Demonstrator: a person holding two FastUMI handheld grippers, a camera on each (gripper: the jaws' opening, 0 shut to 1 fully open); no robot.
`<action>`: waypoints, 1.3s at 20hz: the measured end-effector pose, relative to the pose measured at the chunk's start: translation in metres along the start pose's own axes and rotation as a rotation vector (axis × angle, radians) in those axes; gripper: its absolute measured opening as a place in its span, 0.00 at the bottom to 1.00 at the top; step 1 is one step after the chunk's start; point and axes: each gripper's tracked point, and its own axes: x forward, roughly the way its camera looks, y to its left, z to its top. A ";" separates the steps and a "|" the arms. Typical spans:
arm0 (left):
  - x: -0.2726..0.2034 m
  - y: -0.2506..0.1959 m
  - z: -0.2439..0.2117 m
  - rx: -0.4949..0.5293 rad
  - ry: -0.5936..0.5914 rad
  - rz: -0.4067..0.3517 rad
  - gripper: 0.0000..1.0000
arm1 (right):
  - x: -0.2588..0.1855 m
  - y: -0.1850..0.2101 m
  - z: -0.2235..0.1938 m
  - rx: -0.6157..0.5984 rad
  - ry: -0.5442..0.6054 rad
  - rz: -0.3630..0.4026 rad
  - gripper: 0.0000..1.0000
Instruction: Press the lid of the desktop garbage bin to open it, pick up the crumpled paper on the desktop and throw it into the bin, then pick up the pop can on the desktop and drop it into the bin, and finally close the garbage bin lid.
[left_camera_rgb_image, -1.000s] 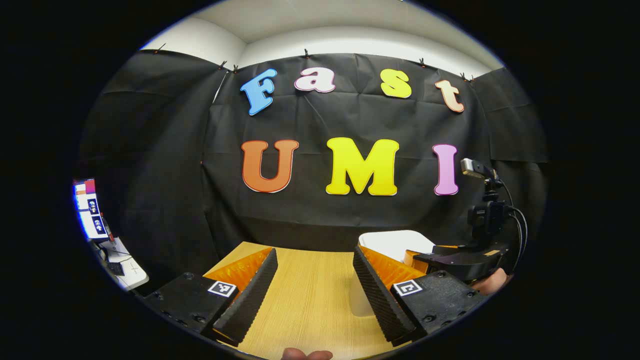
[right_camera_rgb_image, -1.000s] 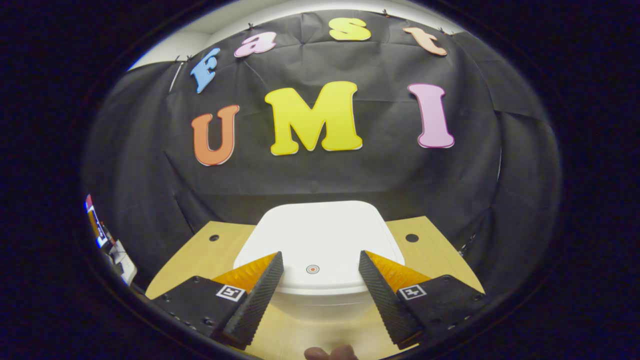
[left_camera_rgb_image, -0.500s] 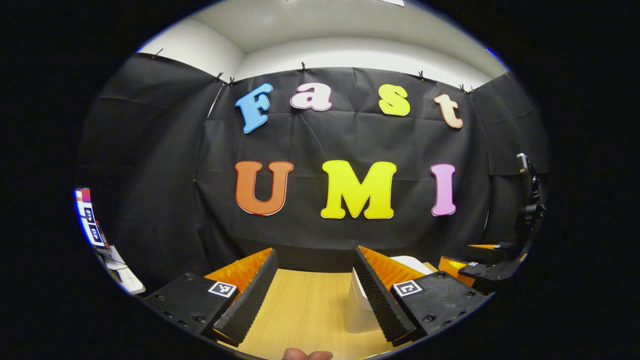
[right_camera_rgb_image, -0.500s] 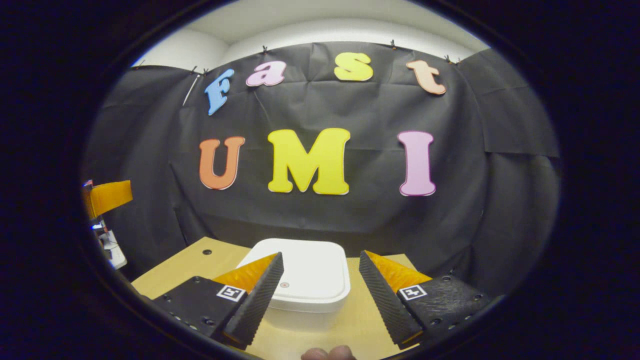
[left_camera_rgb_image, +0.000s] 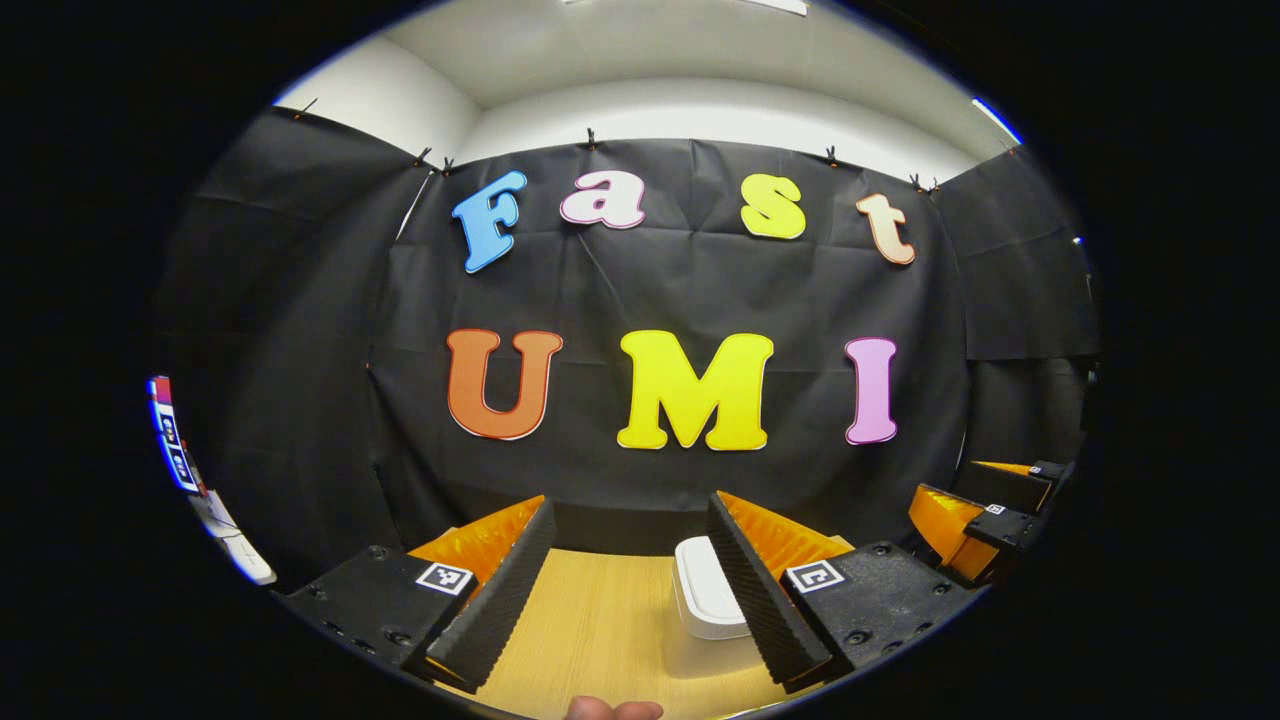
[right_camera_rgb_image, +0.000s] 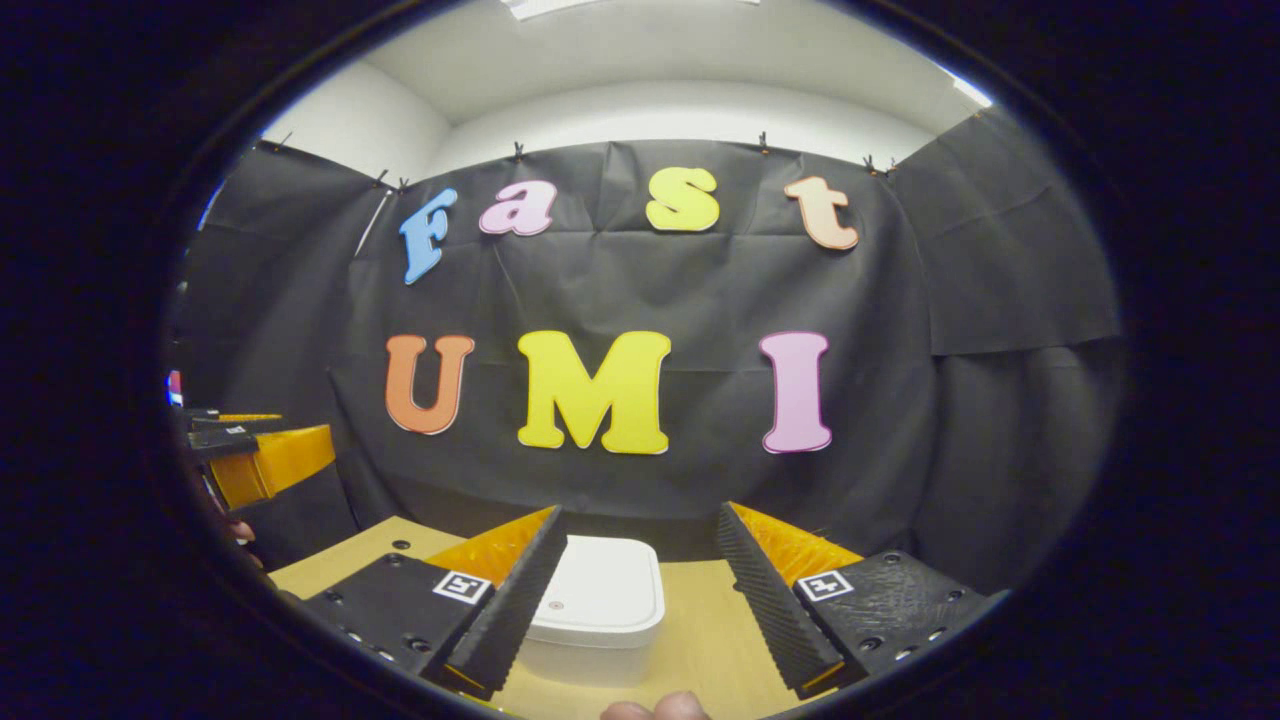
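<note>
The white desktop bin (right_camera_rgb_image: 598, 605) stands on the wooden table (right_camera_rgb_image: 715, 640) with its lid down; a small round mark sits near the lid's front edge. My right gripper (right_camera_rgb_image: 640, 520) is open, held back from the bin, which lies low between its fingers, nearer the left one. In the left gripper view the bin (left_camera_rgb_image: 700, 598) is partly hidden behind the right-hand finger. My left gripper (left_camera_rgb_image: 628, 515) is open too, with nothing in it. Each gripper shows at the other view's edge: the right gripper (left_camera_rgb_image: 968, 498) and the left gripper (right_camera_rgb_image: 255, 440).
The black cloth wall closes off the table's far edge just behind the bin. A small round hole (right_camera_rgb_image: 400, 545) marks the table's left part. A screen and a white desk (left_camera_rgb_image: 215, 505) stand far left, outside the booth. A person's fingertip (left_camera_rgb_image: 612, 709) shows at the bottom.
Both grippers have drawn back from the bin, which now looks smaller and farther off. The right gripper, close over the lid a second ago, has moved well away. The lid stays down.
</note>
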 end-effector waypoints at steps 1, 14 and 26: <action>-0.001 -0.001 -0.001 -0.004 0.004 0.003 0.89 | -0.002 0.002 0.001 0.005 -0.003 -0.002 0.95; -0.006 0.005 -0.004 0.035 -0.005 0.021 0.98 | 0.001 0.020 0.000 0.005 0.018 0.035 0.95; -0.005 0.005 -0.007 0.041 0.003 0.024 0.98 | 0.004 0.019 -0.002 -0.003 0.027 0.019 0.95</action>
